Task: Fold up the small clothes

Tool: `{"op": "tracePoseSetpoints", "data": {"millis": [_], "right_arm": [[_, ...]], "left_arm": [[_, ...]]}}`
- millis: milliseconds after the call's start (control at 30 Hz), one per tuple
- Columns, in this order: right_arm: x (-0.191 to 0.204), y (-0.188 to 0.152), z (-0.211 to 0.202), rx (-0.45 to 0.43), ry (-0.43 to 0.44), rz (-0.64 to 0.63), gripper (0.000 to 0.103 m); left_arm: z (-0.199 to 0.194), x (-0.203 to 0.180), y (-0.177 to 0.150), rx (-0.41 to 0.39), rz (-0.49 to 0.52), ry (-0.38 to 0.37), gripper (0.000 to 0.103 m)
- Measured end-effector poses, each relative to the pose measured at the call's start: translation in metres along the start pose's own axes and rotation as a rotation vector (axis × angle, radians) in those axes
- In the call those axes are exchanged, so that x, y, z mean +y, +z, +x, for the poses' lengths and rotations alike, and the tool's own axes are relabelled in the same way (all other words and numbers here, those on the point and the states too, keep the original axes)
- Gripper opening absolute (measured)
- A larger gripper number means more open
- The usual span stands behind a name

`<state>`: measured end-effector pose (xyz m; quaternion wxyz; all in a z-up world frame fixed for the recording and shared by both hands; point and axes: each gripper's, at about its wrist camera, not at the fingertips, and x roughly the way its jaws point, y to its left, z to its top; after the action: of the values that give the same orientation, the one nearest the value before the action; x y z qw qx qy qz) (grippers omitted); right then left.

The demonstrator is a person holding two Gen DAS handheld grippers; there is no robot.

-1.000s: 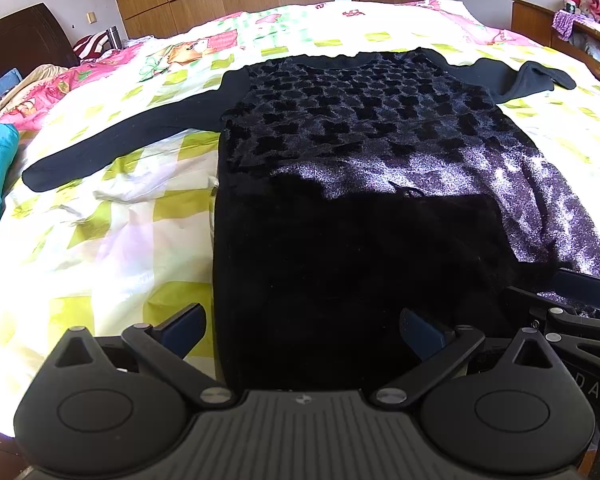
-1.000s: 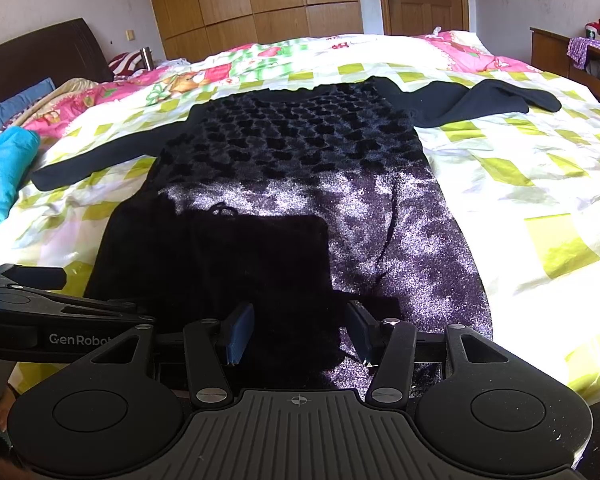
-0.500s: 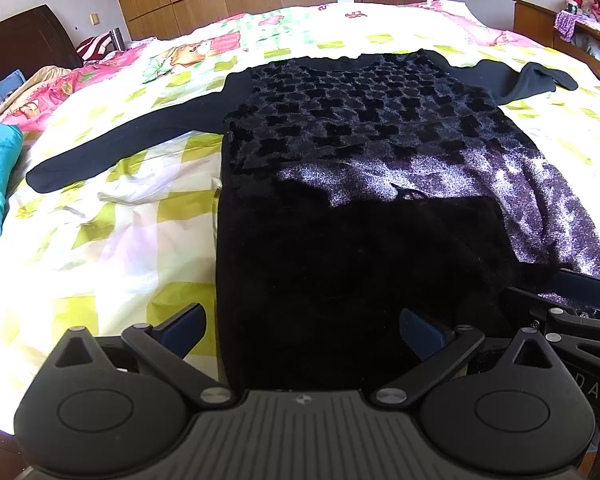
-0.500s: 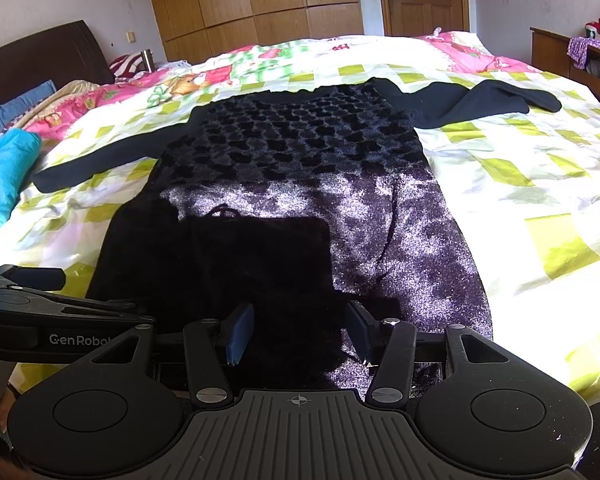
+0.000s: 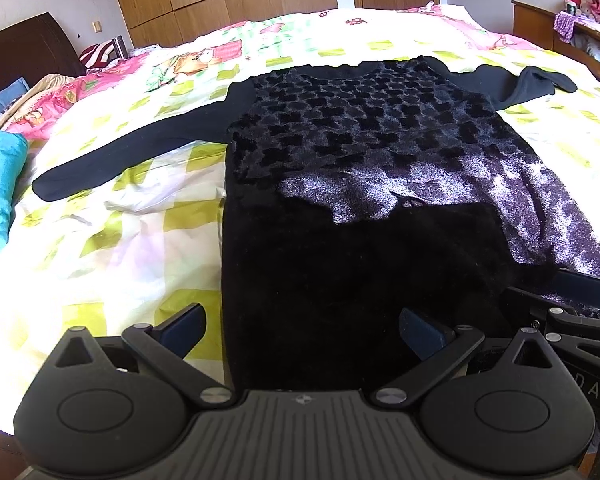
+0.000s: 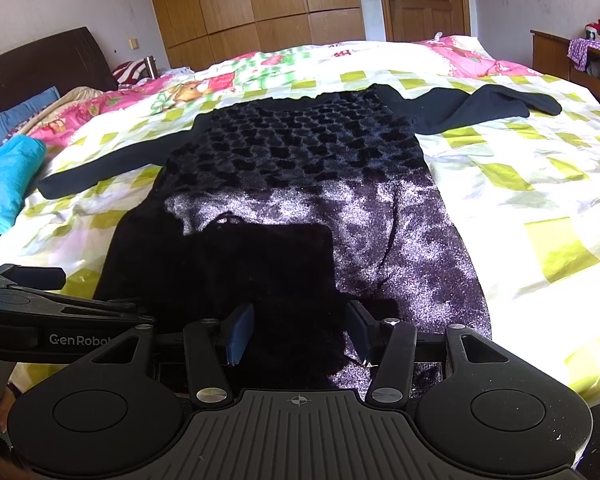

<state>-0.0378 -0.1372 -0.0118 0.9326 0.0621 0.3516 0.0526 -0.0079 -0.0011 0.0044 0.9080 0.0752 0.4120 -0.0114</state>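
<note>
Left wrist view: black top (image 5: pixel 364 152) spread flat mid-frame for folding; left claw (image 5: pixel 300 330), right claw (image 6: pixel 298 332) apart over hem.

Hard sunlight glares on the bedspread (image 6: pixel 540 184), a deep shadow darkens the foreground, and edges bow.

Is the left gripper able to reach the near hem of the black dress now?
Probably yes: the left gripper is open, the black dress hem lies flat between its fingers, nothing covering it.

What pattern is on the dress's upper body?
Black velvety blotches on dark grey-purple, across the dress; clearest in the right wrist view.
</note>
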Motion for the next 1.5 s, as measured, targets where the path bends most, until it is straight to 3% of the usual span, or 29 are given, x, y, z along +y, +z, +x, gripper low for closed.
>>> {"op": "tracePoseSetpoints", "data": {"millis": [200,500,600,700,800,900,1100,1167,1300,1333,1367,1400,1500], "right_arm": [[-0.009,0.011,-0.007,-0.050,-0.033,0.009,0.051],[-0.069,0.075,0.023,-0.112,-0.093,0.169,0.051],[-0.092,0.103,0.038,-0.154,-0.121,0.203,0.051],[-0.119,0.135,0.069,-0.158,-0.208,0.245,0.051],[-0.151,0.165,0.103,-0.164,-0.294,0.304,0.051],[-0.192,0.192,0.128,-0.159,-0.348,0.442,0.051],[-0.274,0.221,0.155,-0.205,-0.351,0.788,0.051],[-0.293,0.226,0.163,-0.220,-0.327,0.859,0.056],[-0.329,0.236,0.193,-0.144,-0.300,0.969,0.057],[-0.335,0.237,0.197,-0.133,-0.292,0.989,0.051],[-0.339,0.239,0.198,-0.131,-0.296,0.987,0.033],[-0.343,0.241,0.198,-0.124,-0.306,0.980,0.025],[-0.351,0.244,0.188,-0.143,-0.290,0.999,0.016]], "left_arm": [[-0.003,-0.002,0.011,-0.032,0.022,-0.023,0.103],[0.011,-0.013,0.076,-0.150,0.070,-0.088,0.103],[0.026,-0.018,0.105,-0.189,0.050,-0.168,0.103],[0.058,-0.039,0.136,-0.200,0.047,-0.266,0.103],[0.091,-0.071,0.160,-0.209,0.106,-0.294,0.103],[0.112,-0.096,0.176,-0.180,0.150,-0.337,0.103],[0.125,-0.139,0.197,-0.146,0.200,-0.373,0.103],[0.128,-0.154,0.204,-0.123,0.197,-0.387,0.103],[0.134,-0.179,0.212,-0.081,0.209,-0.382,0.103],[0.136,-0.183,0.213,-0.067,0.212,-0.382,0.103],[0.137,-0.187,0.215,-0.056,0.212,-0.383,0.103],[0.137,-0.190,0.216,-0.046,0.213,-0.385,0.103],[0.139,-0.196,0.223,-0.028,0.206,-0.395,0.103]]}}
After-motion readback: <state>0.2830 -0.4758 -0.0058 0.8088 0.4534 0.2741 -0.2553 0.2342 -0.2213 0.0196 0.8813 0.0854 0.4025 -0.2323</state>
